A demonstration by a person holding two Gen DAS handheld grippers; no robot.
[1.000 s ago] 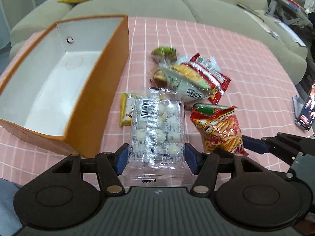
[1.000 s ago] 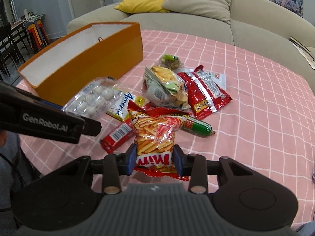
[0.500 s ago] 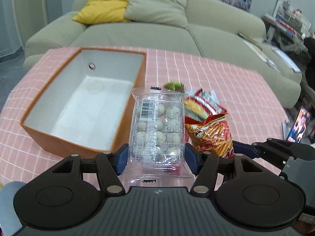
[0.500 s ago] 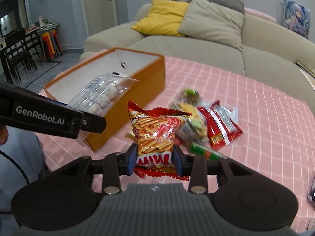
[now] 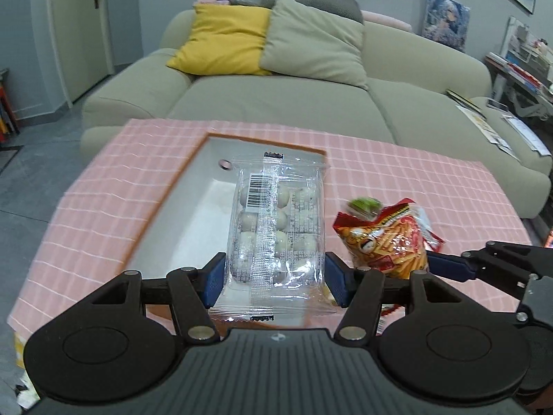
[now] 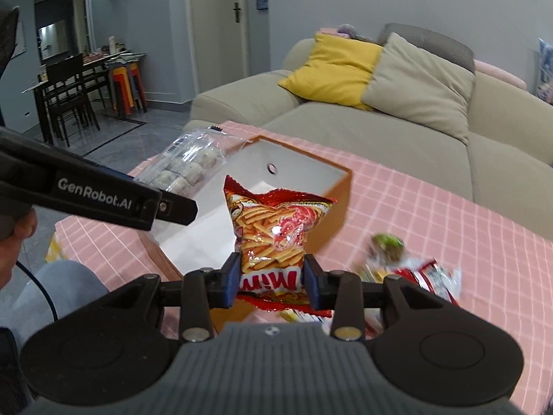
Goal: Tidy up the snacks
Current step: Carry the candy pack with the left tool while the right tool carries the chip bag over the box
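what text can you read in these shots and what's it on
"GenRobot.AI": side of the left hand-held gripper, right wrist view.
"Mimi", upside down, partly hidden: red chip bag.
Barcode and print on the clear pack of white balls: too small to read.

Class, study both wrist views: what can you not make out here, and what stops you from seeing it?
- Near end of the box floor: left wrist view, hidden by the clear pack in the left gripper.
- Loose snacks on the table: right wrist view, blurred and partly behind the right gripper.
- Full name on the chip bag: right wrist view, pads cover its ends.
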